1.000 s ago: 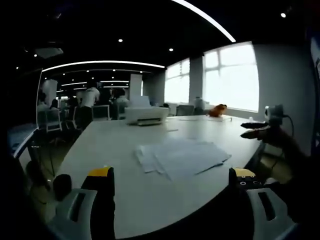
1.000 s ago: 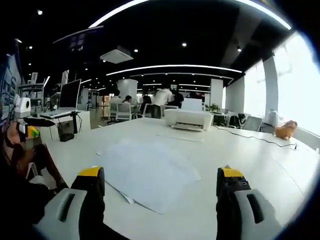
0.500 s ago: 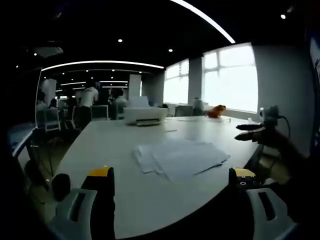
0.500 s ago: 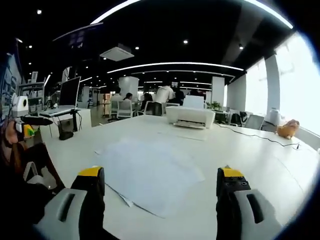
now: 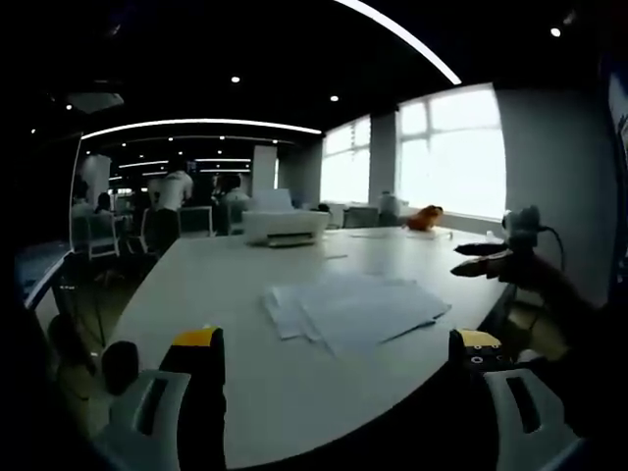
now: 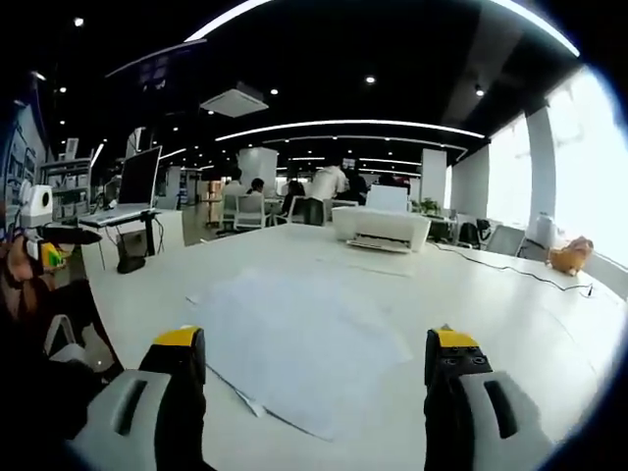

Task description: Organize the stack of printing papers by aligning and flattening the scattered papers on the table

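Note:
A loose stack of white printing papers (image 5: 351, 307) lies fanned out on the white table (image 5: 226, 285), sheets skewed over one another. In the right gripper view the same papers (image 6: 294, 339) spread ahead of the jaws. My left gripper (image 5: 339, 365) stands open at the table's near edge, short of the papers, nothing between its yellow-tipped fingers. My right gripper (image 6: 309, 365) is open too, held at the near edge, empty. The right gripper (image 5: 491, 257) also appears at the right of the left gripper view, and the left gripper (image 6: 54, 240) at the left of the right gripper view.
A white printer (image 5: 287, 225) (image 6: 381, 228) stands at the table's far end, with a cable (image 6: 510, 272) running across the top. An orange toy (image 5: 427, 216) (image 6: 566, 254) sits near the windows. People stand and sit among chairs and desks behind. A monitor (image 6: 137, 183) stands at left.
Both views shifted slightly as the hands moved. The right gripper drifted a little leftward in the left gripper view. The papers lie as before.

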Tool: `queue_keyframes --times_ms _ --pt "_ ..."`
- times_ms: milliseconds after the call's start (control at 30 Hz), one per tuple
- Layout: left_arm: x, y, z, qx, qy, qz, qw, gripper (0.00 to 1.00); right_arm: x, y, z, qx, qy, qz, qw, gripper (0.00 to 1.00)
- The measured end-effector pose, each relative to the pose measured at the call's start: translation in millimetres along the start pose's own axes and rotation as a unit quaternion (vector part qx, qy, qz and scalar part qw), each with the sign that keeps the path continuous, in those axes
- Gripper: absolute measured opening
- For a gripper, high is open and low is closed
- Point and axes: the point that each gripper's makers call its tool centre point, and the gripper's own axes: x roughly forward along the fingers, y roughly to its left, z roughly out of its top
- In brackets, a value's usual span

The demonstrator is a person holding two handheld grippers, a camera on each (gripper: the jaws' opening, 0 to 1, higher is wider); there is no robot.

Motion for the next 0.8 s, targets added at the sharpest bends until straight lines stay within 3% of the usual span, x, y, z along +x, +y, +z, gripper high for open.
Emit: queue_keyframes --times_ms 800 --pt "0.2 0.8 -1.5 -0.004 -0.001 -0.003 1.0000 0.97 22.0 -1.2 -3.9 0.004 0.009 0.005 0.9999 0.87"
